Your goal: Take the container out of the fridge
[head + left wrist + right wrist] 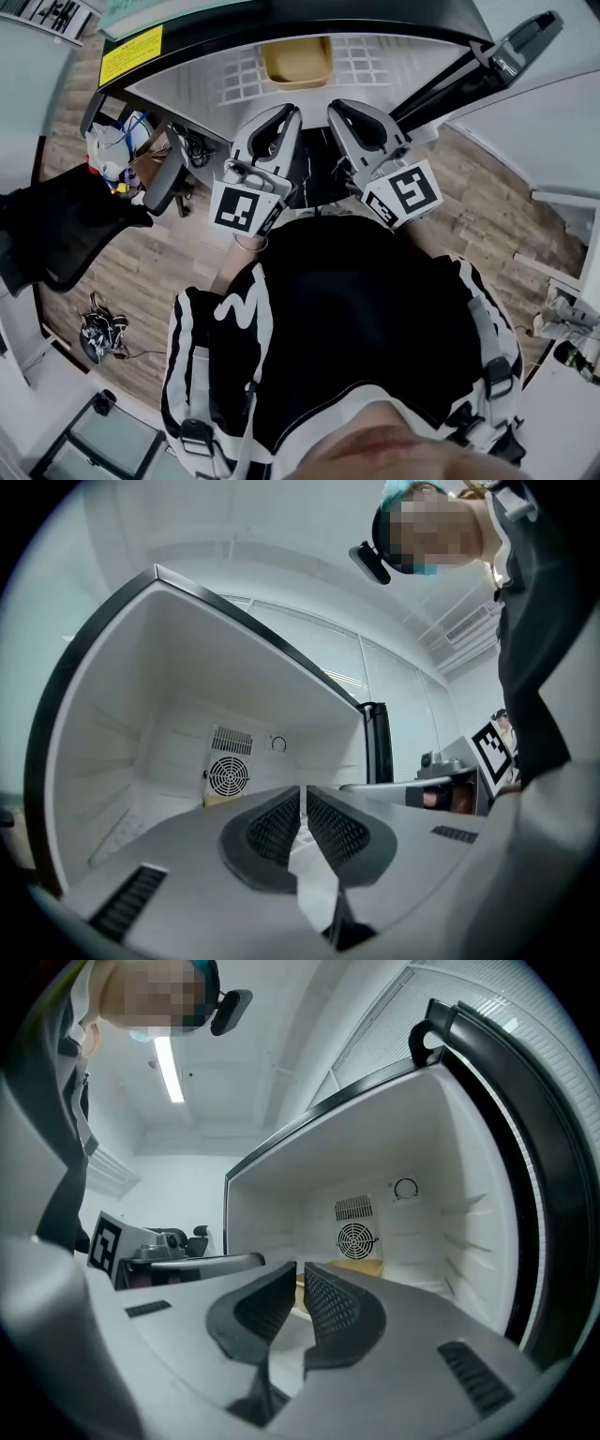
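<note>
The tan container (296,61) sits on the white wire shelf (375,58) deep inside the open fridge. It shows under the round fan in the right gripper view as a tan box (361,1268), and only as a sliver (217,801) in the left gripper view. My left gripper (286,114) and right gripper (341,109) hang side by side in front of the fridge opening, well short of the container. Both are shut with nothing between the pads. The left gripper (302,797) and the right gripper (300,1277) both point into the fridge.
The fridge's black door (502,56) stands swung open at the right. A black office chair (56,234) and a cluttered bag (112,155) are on the wooden floor to the left. White furniture stands at the far right (562,281).
</note>
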{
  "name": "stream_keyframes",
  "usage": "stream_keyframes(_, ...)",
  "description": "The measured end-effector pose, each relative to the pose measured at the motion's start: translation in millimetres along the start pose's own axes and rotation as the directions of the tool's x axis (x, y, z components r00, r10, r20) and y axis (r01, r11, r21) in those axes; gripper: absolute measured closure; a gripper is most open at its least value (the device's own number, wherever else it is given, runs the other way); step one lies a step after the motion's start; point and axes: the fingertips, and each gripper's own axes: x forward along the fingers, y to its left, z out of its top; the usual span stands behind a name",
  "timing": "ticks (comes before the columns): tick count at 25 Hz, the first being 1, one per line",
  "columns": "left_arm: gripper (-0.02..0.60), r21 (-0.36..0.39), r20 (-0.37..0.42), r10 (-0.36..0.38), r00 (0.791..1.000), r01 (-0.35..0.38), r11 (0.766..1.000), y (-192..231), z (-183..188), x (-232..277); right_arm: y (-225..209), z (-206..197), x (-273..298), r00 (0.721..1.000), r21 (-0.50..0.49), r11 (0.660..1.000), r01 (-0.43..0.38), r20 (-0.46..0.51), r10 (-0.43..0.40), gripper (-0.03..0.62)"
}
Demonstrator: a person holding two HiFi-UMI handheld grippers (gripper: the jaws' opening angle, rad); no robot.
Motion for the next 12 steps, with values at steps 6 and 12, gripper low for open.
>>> stream_keyframes(6, 0.564, -0.004, -0.009, 0.021, 1.000, -0.021, 1.000, 6.7, 0.4, 0.2, -5.7, -1.1, 6.5, 1.000, -0.035, 0.999, -0.009, -0.021, 0.009, 0.532)
stream_keyframes(12, 0.446, -0.027, -0.063, 0.052, 0.997, -0.054, 0.998, 20.6, -15.9, 2.5, -16.4, -8.8, 12.6, 0.998, -0.036, 0.999, -0.020, -0.068, 0.018, 0.459)
